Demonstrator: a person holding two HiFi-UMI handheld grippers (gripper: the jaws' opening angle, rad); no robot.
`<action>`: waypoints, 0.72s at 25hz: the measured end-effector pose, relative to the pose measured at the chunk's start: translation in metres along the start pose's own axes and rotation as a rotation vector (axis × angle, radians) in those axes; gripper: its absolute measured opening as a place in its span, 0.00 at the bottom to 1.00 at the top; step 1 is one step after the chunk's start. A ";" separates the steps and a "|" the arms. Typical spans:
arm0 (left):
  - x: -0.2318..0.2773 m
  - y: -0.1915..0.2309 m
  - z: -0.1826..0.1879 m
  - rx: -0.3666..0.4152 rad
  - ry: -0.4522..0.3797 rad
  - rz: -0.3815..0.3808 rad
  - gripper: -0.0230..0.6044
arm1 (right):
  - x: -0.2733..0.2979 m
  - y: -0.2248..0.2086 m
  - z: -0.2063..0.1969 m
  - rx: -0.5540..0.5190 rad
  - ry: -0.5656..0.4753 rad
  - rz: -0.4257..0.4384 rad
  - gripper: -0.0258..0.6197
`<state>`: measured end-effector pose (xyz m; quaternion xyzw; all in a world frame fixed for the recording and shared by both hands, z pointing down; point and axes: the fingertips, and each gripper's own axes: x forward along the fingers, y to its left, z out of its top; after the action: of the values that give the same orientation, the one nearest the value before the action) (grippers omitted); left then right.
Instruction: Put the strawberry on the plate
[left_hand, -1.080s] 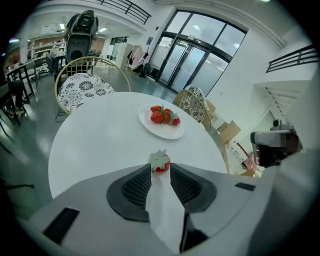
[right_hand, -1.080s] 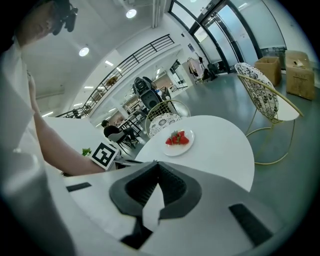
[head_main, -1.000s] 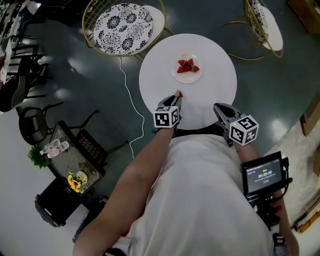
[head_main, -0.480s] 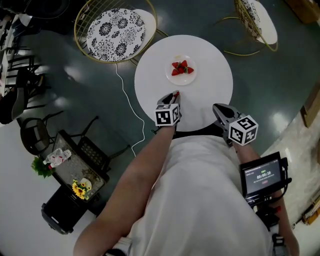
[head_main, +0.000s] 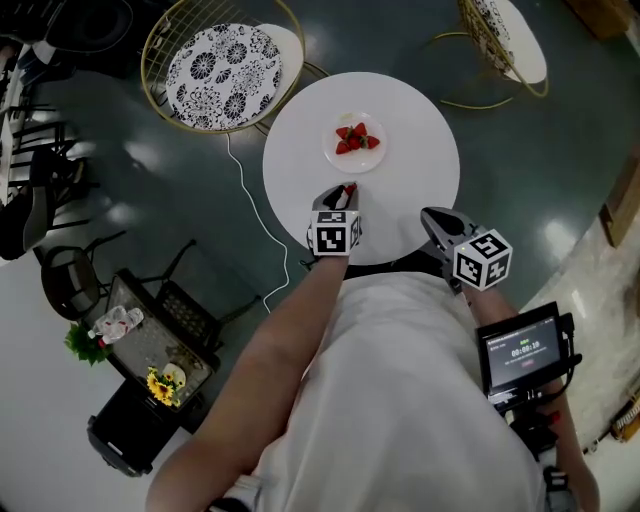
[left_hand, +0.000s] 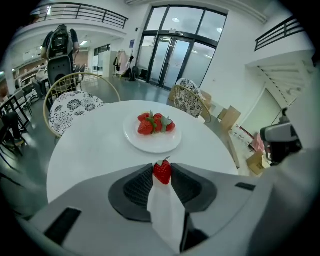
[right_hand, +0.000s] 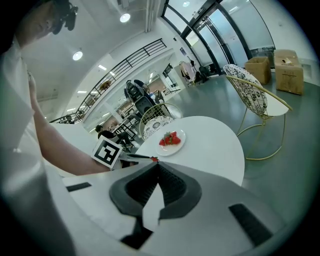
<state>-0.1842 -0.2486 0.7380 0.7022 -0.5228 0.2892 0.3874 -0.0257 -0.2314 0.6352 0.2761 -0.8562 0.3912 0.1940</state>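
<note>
Two tongs hover at the near edge of the one round white counter (head_main: 420, 170). The right tongs (right_hand: 156, 166) are clenched on nothing. The left tongs (head_main: 348, 190) grasp one strawberry (left_hand: 162, 171) in the air, as half a second ago, just short of the one plate (left_hand: 150, 146). It carries a small heap of strawberries (left_hand: 156, 124) — three or four. Beyond stand two chairs — the left chair (head_main: 222, 62) and the right chair (head_main: 515, 35).

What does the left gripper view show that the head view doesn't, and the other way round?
Only the left gripper view shows, up close, the left tongs pinching one strawberry by its sides, plus tall glass doors behind. Only the head view shows the right tongs, the person's white-clad torso, a small screen and sunflowers on a side stand. Both show the round white table, the plate already bearing strawberries, and a patterned chair.
</note>
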 end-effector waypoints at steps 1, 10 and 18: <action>0.001 -0.001 0.001 0.001 -0.002 -0.006 0.21 | 0.000 -0.001 0.001 0.001 -0.002 -0.001 0.05; -0.007 -0.015 0.018 0.038 -0.052 -0.041 0.21 | -0.002 -0.005 -0.002 0.006 -0.022 -0.004 0.05; -0.021 -0.014 0.047 0.077 -0.085 -0.054 0.21 | 0.006 0.000 0.011 0.005 -0.047 0.008 0.05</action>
<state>-0.1769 -0.2759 0.6929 0.7420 -0.5083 0.2684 0.3450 -0.0320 -0.2420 0.6317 0.2823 -0.8607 0.3873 0.1717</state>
